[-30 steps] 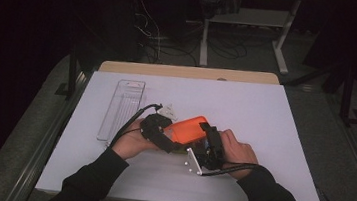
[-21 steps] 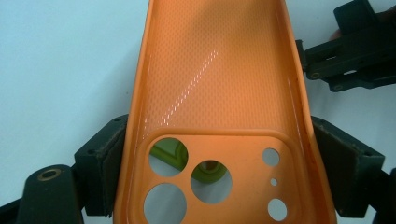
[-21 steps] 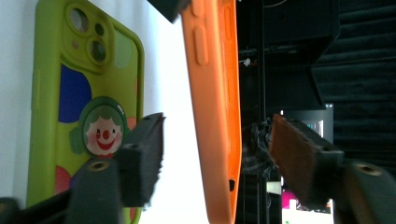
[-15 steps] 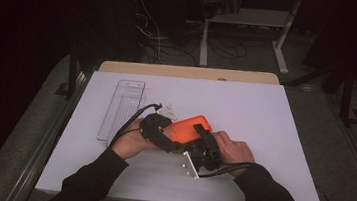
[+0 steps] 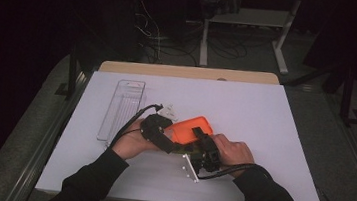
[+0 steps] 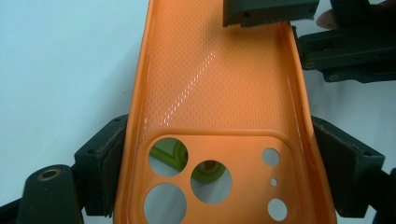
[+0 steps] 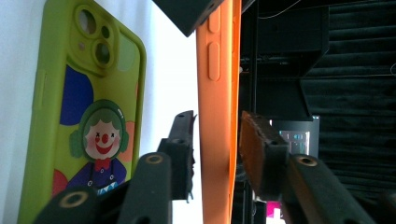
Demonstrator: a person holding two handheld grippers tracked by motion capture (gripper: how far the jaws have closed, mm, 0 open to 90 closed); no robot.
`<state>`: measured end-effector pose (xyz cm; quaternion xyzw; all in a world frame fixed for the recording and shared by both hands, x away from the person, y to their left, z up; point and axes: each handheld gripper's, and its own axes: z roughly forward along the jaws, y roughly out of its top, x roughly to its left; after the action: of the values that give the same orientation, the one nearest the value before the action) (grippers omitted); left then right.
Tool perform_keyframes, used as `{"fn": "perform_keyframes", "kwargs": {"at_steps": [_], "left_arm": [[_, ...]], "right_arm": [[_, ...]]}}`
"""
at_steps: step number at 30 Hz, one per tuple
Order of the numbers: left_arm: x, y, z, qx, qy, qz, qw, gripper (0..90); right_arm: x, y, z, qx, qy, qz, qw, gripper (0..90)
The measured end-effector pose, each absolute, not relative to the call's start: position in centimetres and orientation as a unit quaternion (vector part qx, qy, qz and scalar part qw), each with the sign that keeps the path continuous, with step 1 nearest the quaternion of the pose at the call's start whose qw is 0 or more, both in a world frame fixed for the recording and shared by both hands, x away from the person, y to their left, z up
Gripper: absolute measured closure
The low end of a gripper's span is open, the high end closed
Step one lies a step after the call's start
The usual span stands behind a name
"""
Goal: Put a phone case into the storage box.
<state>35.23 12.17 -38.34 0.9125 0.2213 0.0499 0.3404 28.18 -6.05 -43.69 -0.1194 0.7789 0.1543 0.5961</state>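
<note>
An orange phone case [image 5: 191,126] is held just above the white table, hollow side up. My left gripper [image 6: 219,154] is shut on it, one pad on each long side at the camera-hole end [image 6: 205,182]. My right gripper [image 7: 217,154] straddles the case's edge [image 7: 217,116], one jaw on each face. The right pad [image 7: 254,149] is touching and a thin gap remains at the left pad [image 7: 184,149]. In the high view the left gripper [image 5: 162,136] and right gripper [image 5: 202,143] meet at the case. A green phone with a clown picture [image 7: 84,116] lies on the table under the case.
A clear plastic tray [image 5: 123,107] lies lengthwise on the left of the white table [image 5: 265,119]. A small white piece [image 5: 169,110] sits just beyond the left hand. A wooden strip [image 5: 189,72] runs along the far edge, with dark floor and cables behind it.
My right gripper has edged left along the case's near end. The left gripper and the orange case have barely moved.
</note>
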Motion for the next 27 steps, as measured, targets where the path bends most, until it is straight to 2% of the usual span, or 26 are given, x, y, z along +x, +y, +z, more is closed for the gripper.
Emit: {"fn": "perform_keyframes", "kwargs": {"at_steps": [14,27], "left_arm": [[35.22,12.09,-38.36,0.913,0.217,0.048,0.341,15.7],[35.08,12.14,-38.52,0.913,0.212,0.056,0.345,12.8]], "right_arm": [[27.88,-5.89,-43.75,-0.129,0.787,0.148,0.584,76.8],[27.81,-5.92,-43.7,-0.129,0.79,0.145,0.581,77.7]]}}
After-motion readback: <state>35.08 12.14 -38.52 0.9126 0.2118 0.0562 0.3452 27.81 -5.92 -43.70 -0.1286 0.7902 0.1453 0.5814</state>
